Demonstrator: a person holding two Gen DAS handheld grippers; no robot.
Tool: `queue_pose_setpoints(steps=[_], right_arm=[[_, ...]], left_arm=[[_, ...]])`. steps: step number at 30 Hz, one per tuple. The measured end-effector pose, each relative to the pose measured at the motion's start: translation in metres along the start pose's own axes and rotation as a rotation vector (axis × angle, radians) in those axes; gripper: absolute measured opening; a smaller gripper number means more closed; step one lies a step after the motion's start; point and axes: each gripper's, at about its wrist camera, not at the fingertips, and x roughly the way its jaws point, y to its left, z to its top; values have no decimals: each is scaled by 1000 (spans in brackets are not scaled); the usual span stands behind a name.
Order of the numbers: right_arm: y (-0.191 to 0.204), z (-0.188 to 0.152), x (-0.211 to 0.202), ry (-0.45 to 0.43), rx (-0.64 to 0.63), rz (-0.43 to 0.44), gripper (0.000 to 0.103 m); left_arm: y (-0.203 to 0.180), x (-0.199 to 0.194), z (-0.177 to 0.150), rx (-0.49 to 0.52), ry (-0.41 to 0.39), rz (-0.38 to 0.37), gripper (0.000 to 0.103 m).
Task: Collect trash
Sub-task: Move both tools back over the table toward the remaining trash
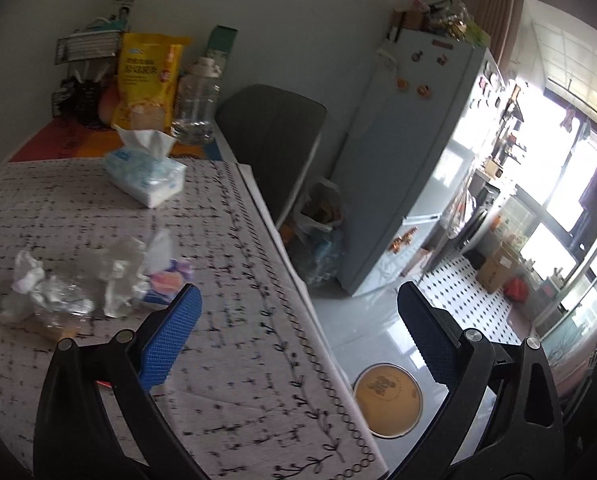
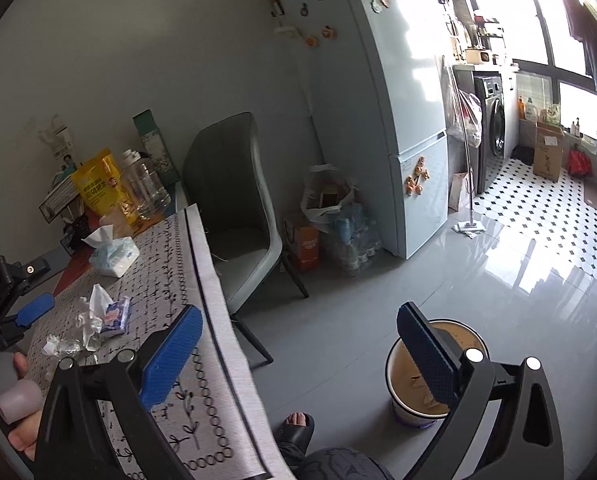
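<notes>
crumpled clear wrappers (image 1: 78, 284), white tissue scraps (image 1: 28, 274)

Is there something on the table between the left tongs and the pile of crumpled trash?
Nothing visible. The left tongs are open beside the crumpled trash, with only bare tablecloth between them. The tissue pack lies farther back, out of the way.

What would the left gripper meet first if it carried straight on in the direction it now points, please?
Probably nothing on the table: the open left gripper aims past the table edge, so its line likely runs down to the grey floor before the fridge. The crumpled trash lies off to its left. Depth is unclear.
</notes>
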Motion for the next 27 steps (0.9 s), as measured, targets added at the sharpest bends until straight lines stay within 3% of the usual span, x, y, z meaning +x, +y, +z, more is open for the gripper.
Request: queue_pose_setpoints(steps=[8, 20, 27], right_arm=[[53, -9, -2, -22, -74, 39, 96], [116, -34, 0, -15, -209, 123, 96], [139, -42, 2, 1, -246, 217, 96]], left_arm=[[54, -42, -12, -47, -123, 54, 97], [128, -94, -33, -110, -194, 164, 97], [154, -112, -45, -90, -195, 195, 97]])
